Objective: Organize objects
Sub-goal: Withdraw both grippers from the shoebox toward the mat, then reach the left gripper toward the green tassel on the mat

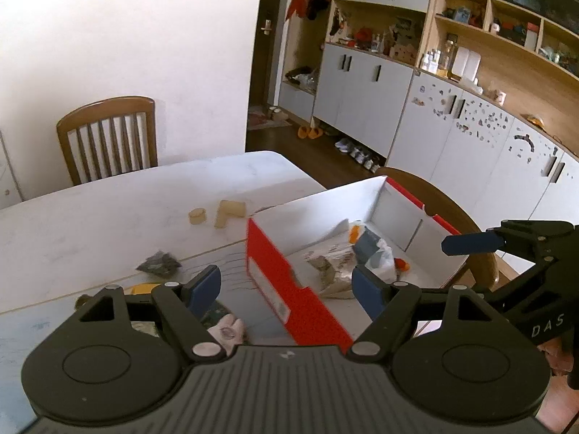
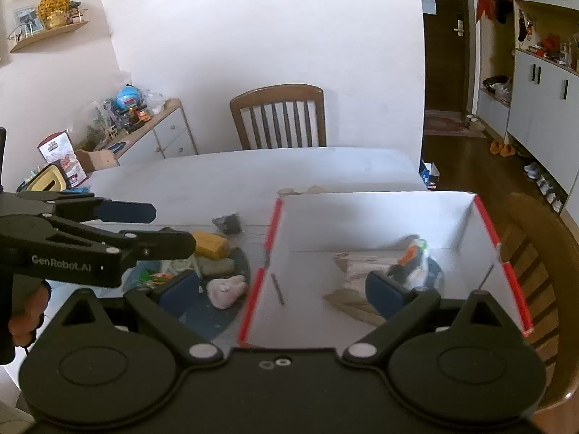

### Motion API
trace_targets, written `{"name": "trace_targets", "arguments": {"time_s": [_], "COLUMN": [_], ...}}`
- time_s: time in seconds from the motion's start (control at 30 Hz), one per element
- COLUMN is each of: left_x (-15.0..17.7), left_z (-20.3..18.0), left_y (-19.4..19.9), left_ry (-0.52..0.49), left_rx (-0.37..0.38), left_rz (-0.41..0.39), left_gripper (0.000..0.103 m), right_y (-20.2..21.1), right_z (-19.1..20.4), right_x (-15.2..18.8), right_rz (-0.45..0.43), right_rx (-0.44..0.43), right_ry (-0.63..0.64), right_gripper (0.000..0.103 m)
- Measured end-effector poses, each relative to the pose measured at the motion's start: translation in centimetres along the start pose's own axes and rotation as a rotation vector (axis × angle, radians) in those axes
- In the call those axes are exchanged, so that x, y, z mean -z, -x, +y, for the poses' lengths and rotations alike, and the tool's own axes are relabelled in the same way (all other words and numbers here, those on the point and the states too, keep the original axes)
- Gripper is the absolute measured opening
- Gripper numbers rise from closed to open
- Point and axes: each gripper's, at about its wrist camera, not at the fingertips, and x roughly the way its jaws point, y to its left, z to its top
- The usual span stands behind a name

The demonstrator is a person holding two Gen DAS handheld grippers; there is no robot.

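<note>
Both claws are standing open, gripping nothing: left claw point(image 1: 287, 287) is hovering over the red-and-white box's point(image 1: 269, 271) edge; right claw point(image 2: 286, 289) is hanging above its interior; loose items are lying on the desk point(image 1: 108, 213).

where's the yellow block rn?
In the right wrist view the yellow block lies on the table left of the red-and-white box, just below the dark packet and above the pale pink stone.
</note>
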Motion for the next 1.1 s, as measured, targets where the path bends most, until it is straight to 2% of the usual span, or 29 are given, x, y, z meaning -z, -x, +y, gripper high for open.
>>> {"name": "trace_targets", "arguments": {"time_s": [0.1,0.5,0.63,0.7,0.93,1.1], "left_x": [0.5,2.7,3.4,3.8,4.8,6.3], "left_z": [1.2,7.6,9.7,10.6,13.7,15.0], "left_y": [0.9,4.0,4.6,4.8,4.7,3.6], "left_ry": [0.004,0.048,0.059,0.06,0.091,0.083], "left_rx": [-0.01,-0.034,-0.055,-0.059,-0.074,-0.075], "left_rz": [-0.007,-0.023,-0.017,-0.018,-0.018,0.006], "left_gripper": [0.084,0.085,0.097,0.097,0.101,0.103], "right_y": [-0.3,-1.9,-2.5,-2.8,-4.3,-6.1], "right_z": [1.6,6.6,8.0,8.6,10.1,10.7], "right_x": [0.0,0.0,0.0,0.1,0.2,0.3], "right_rz": [0.003,0.015,0.012,0.008,0.022,0.048], "right_rx": [-0.005,-0.01,-0.007,-0.004,0.003,0.042], "right_ry": [0.005,0.003,0.005,0.01,-0.01,-0.019], "right_gripper": [0.099,0.1,0.101,0.102,0.102,0.102]}}
